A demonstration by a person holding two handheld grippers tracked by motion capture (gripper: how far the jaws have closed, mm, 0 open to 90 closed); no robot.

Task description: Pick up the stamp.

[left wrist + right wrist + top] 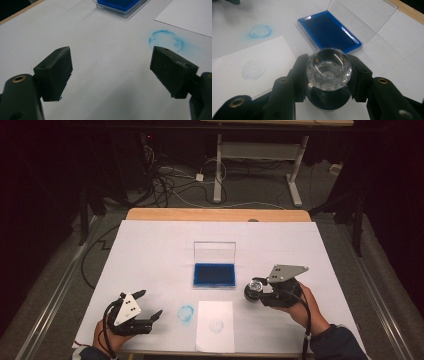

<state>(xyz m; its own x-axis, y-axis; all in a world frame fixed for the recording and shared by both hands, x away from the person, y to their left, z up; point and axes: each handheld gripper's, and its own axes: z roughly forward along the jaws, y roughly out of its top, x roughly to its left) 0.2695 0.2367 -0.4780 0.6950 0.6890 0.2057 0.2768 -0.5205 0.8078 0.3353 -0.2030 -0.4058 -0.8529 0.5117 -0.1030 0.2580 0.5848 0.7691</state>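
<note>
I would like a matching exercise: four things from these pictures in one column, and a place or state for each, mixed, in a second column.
1. stamp
2. ink pad
3. paper sheet
4. left gripper

a. jaws apart, holding nothing
b. bears a faint round print
c. gripped by the right gripper
d. lid raised, blue inside

Pairs: 1-c, 2-d, 3-b, 4-a

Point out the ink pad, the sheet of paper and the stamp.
ink pad (214, 274), high view, middle of its blue surface
sheet of paper (215, 337), high view, lower part of the sheet
stamp (329, 68), right gripper view, its clear faceted knob
</note>
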